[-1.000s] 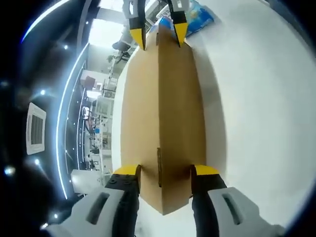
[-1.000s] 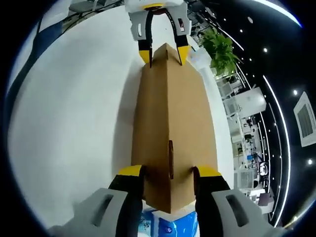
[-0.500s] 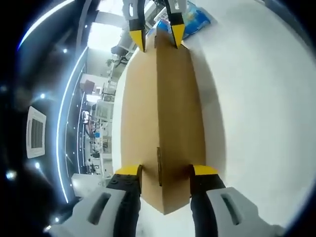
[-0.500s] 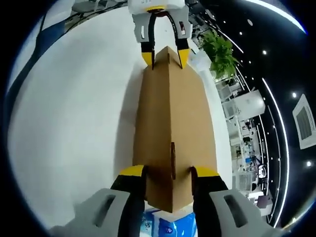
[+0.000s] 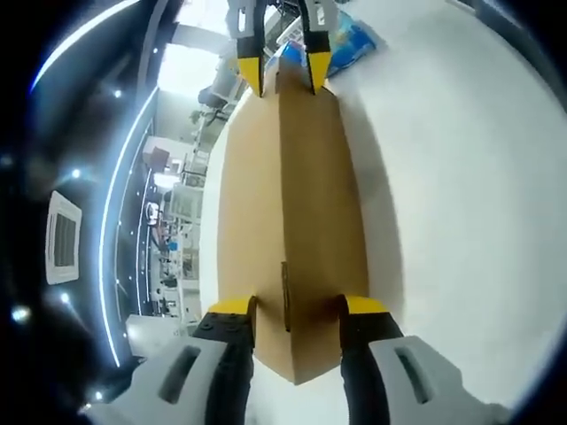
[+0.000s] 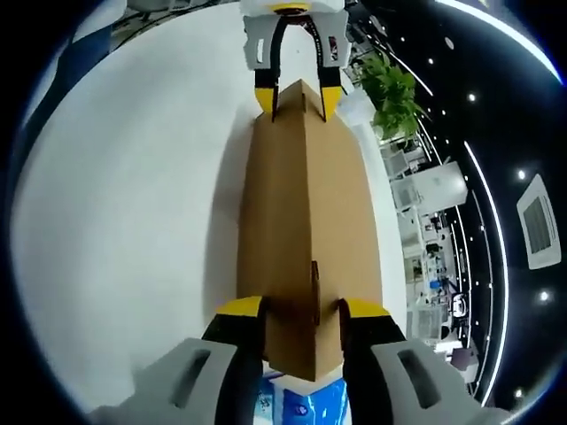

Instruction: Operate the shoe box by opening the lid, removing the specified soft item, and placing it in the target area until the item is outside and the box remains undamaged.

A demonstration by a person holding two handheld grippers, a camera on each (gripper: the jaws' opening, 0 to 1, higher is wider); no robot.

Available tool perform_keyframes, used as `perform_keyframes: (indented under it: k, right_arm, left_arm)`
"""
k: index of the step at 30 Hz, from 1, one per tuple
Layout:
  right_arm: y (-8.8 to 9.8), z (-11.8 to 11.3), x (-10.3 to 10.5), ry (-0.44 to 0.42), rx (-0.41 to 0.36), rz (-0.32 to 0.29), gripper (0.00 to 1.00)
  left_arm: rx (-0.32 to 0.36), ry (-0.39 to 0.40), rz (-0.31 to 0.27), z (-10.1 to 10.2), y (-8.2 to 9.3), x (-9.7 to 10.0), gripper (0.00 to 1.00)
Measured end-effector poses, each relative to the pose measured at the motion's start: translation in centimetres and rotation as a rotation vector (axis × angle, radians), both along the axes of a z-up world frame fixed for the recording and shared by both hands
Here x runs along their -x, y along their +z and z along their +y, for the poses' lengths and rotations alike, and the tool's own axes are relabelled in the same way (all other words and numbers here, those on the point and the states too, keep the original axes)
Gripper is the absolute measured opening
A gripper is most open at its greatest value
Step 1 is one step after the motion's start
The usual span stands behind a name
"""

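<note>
Shoe box long axis runs jaw-to-jaw: left gripper & right gripper clamped on opp. ends.

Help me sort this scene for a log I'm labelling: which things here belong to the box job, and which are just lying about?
Part of the job:
- cardboard shoe box, lid shut
- left gripper, clamped on one end of it
- right gripper, clamped on the other end

Just lying about:
- blue printed packet on the white table
- potted plant beyond the table
</note>
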State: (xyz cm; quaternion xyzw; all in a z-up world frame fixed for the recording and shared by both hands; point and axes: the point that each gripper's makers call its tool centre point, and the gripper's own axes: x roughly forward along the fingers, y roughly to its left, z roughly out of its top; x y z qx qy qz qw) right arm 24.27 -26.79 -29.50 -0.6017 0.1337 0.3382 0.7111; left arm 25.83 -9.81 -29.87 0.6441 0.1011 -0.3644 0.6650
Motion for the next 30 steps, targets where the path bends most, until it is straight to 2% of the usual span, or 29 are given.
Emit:
perform_keyframes:
  k: [8,13,20,30]
  right_arm:
    - [0.1,-0.1,0.5,0.023,-0.010,0.005,0.31]
    - [0.1,0.0,1.2,0.019,-0.027,0.003,0.30]
    - [0.1,-0.2,2.2,-0.013,-0.030,0.001,0.30]
    - [0.0,-1.0,3.7,-0.074,-0.005,0.011,0.30]
  left_arm:
    - [0.006,-0.006,-0.002,-0.1,0.1,0.3,0.36]
    - [0.005,-0.041,0.004,0.0,0.0,0.8,0.36]
    - [-0.010,-0.064,0.013,-0.3,0.0,1.3,0.36]
    - [0.014,-0.103,0.012,-1.3,0.0,2.4,0.36]
